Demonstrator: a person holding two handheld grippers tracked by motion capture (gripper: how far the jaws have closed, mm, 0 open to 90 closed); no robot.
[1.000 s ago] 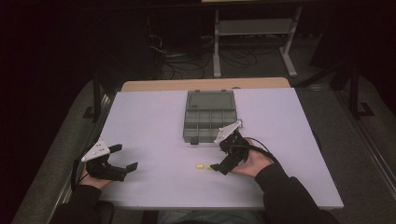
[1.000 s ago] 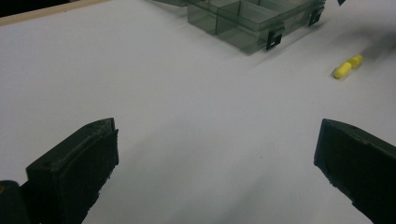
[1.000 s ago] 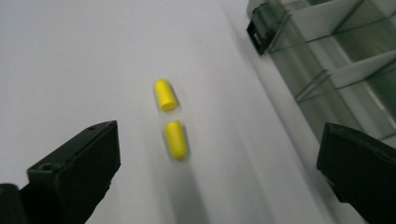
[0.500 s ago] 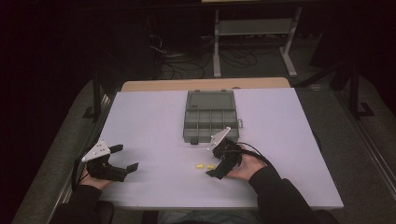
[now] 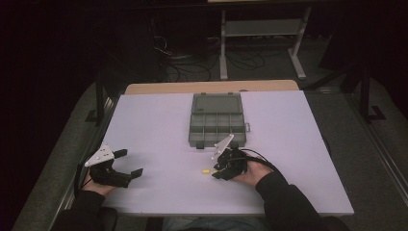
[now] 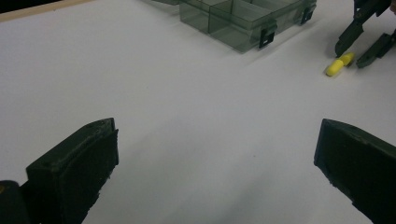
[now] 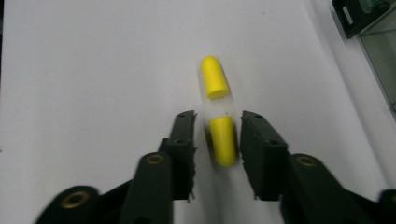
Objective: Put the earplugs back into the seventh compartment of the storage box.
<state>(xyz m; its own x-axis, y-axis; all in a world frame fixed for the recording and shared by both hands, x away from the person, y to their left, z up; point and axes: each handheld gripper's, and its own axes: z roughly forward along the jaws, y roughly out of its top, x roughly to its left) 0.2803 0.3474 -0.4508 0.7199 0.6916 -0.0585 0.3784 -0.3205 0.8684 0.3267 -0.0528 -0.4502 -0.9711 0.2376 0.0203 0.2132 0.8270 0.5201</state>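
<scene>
Two yellow foam earplugs lie end to end on the white table (image 5: 159, 120). In the right gripper view, one earplug (image 7: 222, 140) lies between the black jaws of my right gripper (image 7: 217, 121), with a thin gap on the left side; the other earplug (image 7: 215, 78) lies just past the jaw tips. The high view has the right gripper (image 5: 216, 172) at the front middle, with the yellow earplugs (image 5: 206, 171) at its tips. My left gripper (image 5: 130, 162) rests at the front left, wide open and empty, its jaws (image 6: 217, 130) far apart over bare table.
An open grey-green compartment box (image 5: 194, 139) stands at the table's middle, lid folded back toward the far edge. Its near corner and latch (image 6: 267, 37) lie a short way beyond the right gripper (image 6: 357, 56). A metal stand and cables sit on the dark floor behind.
The right gripper has slid left and toward the front edge, from beside the box to the earplugs, and its jaws now straddle one. The left gripper has stayed put.
</scene>
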